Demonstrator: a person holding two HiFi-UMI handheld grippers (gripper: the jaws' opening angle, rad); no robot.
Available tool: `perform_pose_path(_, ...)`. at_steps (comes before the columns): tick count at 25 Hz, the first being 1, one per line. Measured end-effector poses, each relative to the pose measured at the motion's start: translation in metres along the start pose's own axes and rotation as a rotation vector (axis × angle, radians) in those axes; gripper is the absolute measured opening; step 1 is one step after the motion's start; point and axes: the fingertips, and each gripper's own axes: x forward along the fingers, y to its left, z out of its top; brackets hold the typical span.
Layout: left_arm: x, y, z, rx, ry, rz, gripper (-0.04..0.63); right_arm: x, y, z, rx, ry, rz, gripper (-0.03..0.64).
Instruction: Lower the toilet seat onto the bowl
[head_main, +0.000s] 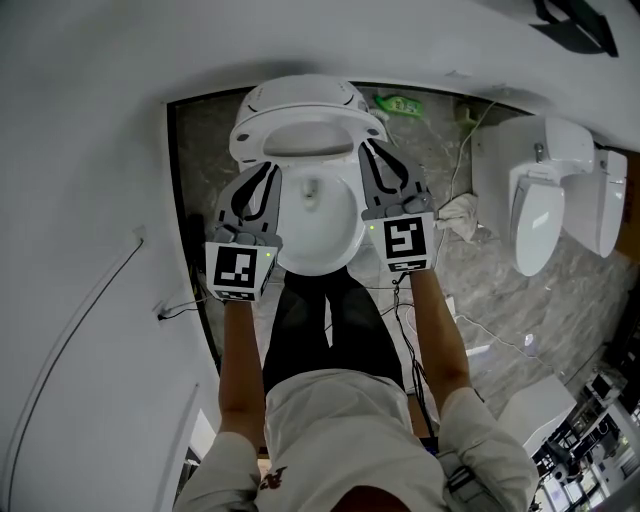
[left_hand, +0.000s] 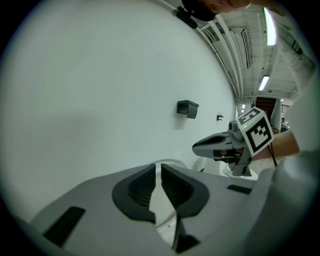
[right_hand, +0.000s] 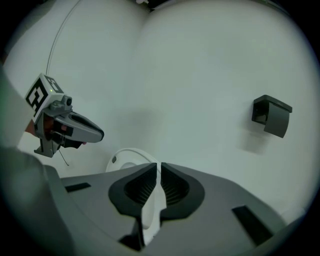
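So the toilet bowl (head_main: 352, 238) sits mid-floor right below the person, and the seat (head_main: 248, 138) looks tipped up at the bowl's far end, not down on the rim yet. The left tongs (head_main: 268, 171) and right tongs (head_main: 369, 149) are each pressed together with nothing pinched, tips close by the seat's left and right sides. My take: push with the closed tips evenly on both sides and ease it down slowly so it doesn't slam. I can't tell if the tips actually touch the seat, the hinge is hidden, and both gripper views mostly catch wall.
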Motion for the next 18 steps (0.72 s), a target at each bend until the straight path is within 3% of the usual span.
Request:
perform_pose_path(7, 0.01, 0.007, -0.001, 0.003, 0.001, -0.015, 0.028, 0.02, 0.003, -0.003, -0.081, 0.011, 0.024, 0.029)
perform_pose_path(18, 0.017, 0.011, -0.003, -0.007, -0.002, -0.033, 0.029, 0.049, -0.003, -0.015, -0.153, 0.054, 0.021, 0.101)
